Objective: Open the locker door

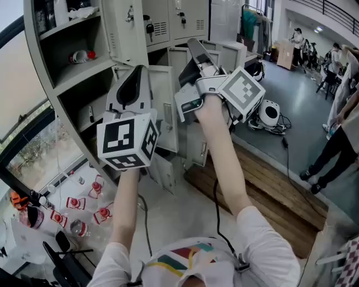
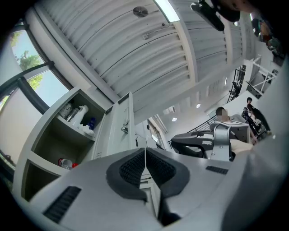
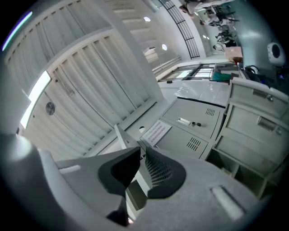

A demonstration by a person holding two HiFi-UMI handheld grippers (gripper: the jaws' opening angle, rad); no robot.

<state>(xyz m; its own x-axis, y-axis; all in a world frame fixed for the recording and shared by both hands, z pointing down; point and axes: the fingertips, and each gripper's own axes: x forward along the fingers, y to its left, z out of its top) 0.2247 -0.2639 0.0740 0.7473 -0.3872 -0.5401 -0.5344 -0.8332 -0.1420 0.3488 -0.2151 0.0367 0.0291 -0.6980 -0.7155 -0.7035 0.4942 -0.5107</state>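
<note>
Grey lockers [image 1: 162, 106] fill the view ahead; several doors hang open and the upper ones [image 1: 188, 17] are closed with keys in them. My left gripper [image 1: 134, 84] is raised in front of an open door, pads pressed together and holding nothing. In the left gripper view, the left gripper [image 2: 145, 155] points up past an open locker door [image 2: 119, 131]. My right gripper [image 1: 193, 47] is held higher, beside the upper lockers. Seen in its own view, the right gripper [image 3: 141, 153] is shut on nothing, with closed locker doors [image 3: 192, 122] beyond it.
Open shelves at the left hold a red-capped bottle [image 1: 81, 56] and white containers [image 2: 79, 115]. Several red-topped bottles [image 1: 84, 210] lie on the floor at lower left. A wooden platform [image 1: 269, 185], a white round device [image 1: 270, 114] and standing people [image 1: 336, 134] are at the right.
</note>
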